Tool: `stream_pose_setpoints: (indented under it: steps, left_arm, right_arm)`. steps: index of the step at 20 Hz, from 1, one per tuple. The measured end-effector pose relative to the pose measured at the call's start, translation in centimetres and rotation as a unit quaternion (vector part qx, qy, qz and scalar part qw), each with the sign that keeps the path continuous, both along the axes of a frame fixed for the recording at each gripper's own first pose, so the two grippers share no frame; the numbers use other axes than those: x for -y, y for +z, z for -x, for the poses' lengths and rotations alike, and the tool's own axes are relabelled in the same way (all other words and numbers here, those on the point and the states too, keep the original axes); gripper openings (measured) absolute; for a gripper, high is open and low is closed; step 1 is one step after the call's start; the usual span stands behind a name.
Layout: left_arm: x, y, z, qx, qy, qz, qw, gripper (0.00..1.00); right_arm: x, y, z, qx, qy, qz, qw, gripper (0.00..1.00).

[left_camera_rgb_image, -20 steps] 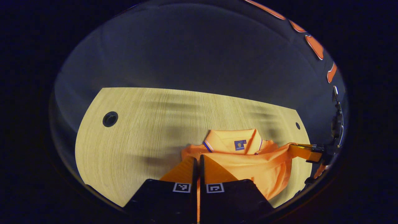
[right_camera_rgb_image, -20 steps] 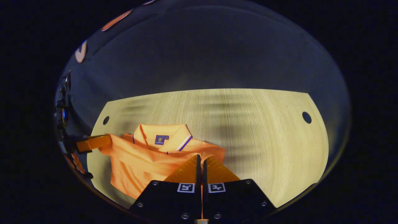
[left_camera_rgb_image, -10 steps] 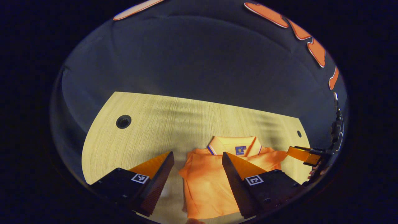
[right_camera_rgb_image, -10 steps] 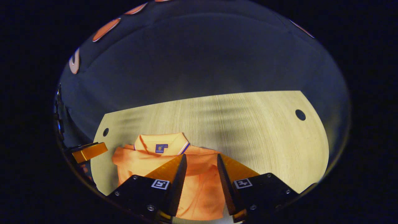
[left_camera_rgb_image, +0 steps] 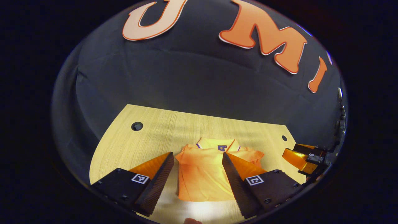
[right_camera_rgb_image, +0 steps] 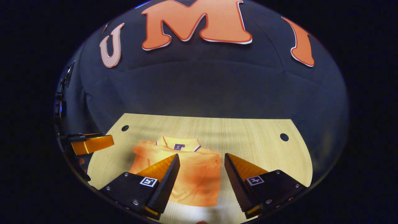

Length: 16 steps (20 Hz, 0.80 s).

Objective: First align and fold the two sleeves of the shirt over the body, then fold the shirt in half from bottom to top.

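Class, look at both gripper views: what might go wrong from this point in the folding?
1. The orange polo shirt lies folded with both grippers, left and right, open above it; coming back down might snag and undo the top layer.
2. Its shoulder edges look uneven; the fold may be untidy.

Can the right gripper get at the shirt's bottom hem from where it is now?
Probably yes: the right gripper is open above the shirt, and nothing lies between it and the hem nearest the camera.
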<state>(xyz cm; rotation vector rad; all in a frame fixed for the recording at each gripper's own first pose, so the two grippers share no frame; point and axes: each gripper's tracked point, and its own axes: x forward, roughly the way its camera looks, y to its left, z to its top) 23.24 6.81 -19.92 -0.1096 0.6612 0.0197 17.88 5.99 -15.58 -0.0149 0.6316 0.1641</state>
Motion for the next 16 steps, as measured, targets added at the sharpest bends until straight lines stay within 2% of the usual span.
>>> stream_pose_setpoints:
  steps: [5,10,14,16]
  left_arm:
    - [2.2,4.2,6.0,0.049,-0.006,-0.01,0.999,0.98]
    - [3.7,6.4,12.9,0.098,0.012,-0.013,0.995,0.98]
    - [3.8,7.7,17.0,0.153,0.027,-0.056,0.986,0.98]
    - [4.1,7.7,19.2,0.168,0.035,-0.051,0.984,0.98]
  right_arm:
    - [-0.7,3.0,4.7,0.058,0.012,-0.003,0.998,0.89]
    - [-1.1,6.3,10.0,0.119,0.035,-0.004,0.992,0.9]
    - [-1.6,6.7,13.8,0.148,0.047,-0.005,0.988,0.9]
    - [-1.7,6.6,15.4,0.155,0.063,-0.002,0.986,0.9]
